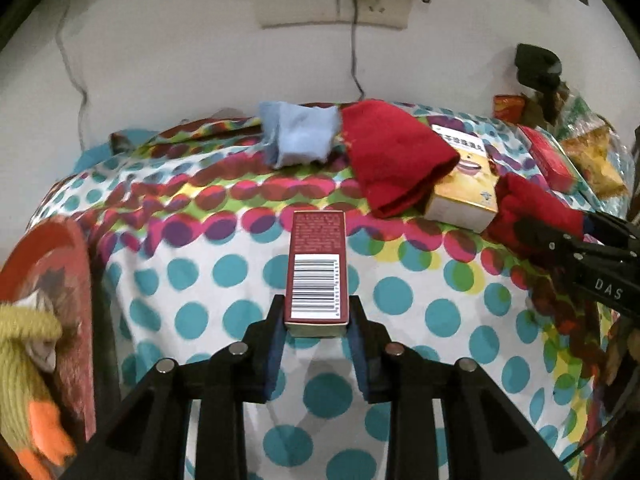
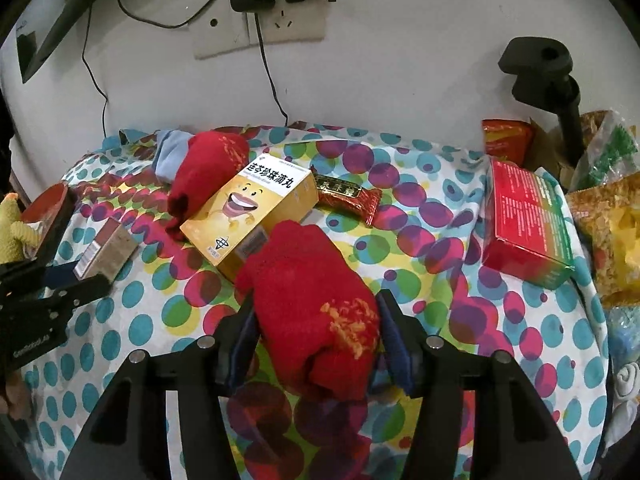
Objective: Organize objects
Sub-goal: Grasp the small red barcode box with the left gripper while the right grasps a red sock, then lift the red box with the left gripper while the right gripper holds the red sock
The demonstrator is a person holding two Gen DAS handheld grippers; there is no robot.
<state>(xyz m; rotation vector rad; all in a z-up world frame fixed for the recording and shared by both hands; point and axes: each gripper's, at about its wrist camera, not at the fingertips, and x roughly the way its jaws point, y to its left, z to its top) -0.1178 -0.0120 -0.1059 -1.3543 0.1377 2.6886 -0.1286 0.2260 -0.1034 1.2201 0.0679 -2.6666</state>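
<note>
My left gripper (image 1: 316,312) is shut on a dark red barcode box (image 1: 317,268), held over the dotted cloth (image 1: 200,280); the box also shows in the right wrist view (image 2: 106,254). My right gripper (image 2: 316,320) is shut on a rolled red sock (image 2: 316,300), seen in the left wrist view too (image 1: 532,208). A second red sock (image 2: 204,172) lies against a yellow medicine box (image 2: 252,216). A folded light blue cloth (image 1: 300,136) lies at the back by the wall.
A red-and-green box (image 2: 524,224), a red candy wrapper (image 2: 348,196) and snack bags (image 2: 608,216) lie at the right. A knitted yellow toy (image 1: 24,380) on a red tin sits at the left. Wall sockets with cables (image 2: 264,28) hang behind.
</note>
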